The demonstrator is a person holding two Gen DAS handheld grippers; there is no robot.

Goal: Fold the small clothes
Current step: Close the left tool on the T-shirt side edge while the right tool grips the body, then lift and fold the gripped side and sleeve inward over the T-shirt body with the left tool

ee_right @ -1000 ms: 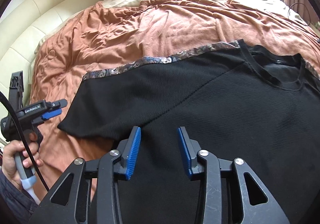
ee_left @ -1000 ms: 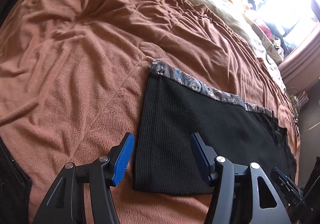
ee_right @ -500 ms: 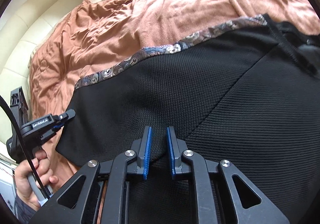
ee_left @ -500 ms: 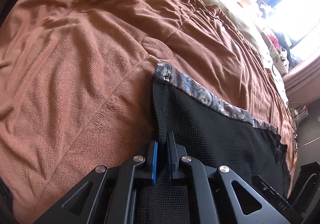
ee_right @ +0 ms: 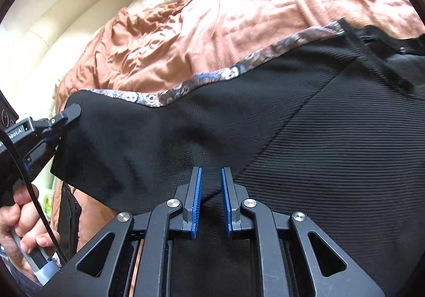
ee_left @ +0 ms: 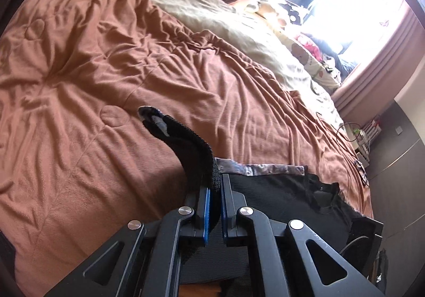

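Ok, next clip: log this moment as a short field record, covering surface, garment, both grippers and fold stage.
surface: brown blanket on a bed
garment: black knit top with patterned trim, neckline toward the right
left gripper: shut on the sleeve end, which is lifted off the blanket
right gripper: jaws nearly closed over the fabric near the sleeve seam; grip cannot be confirmed
hand: holding the left gripper's handle
fold stage: sleeve raised, not yet laid over the body

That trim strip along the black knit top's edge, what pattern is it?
A grey-blue and brown paisley-like floral print on the trim strip, clearest in the right wrist view.
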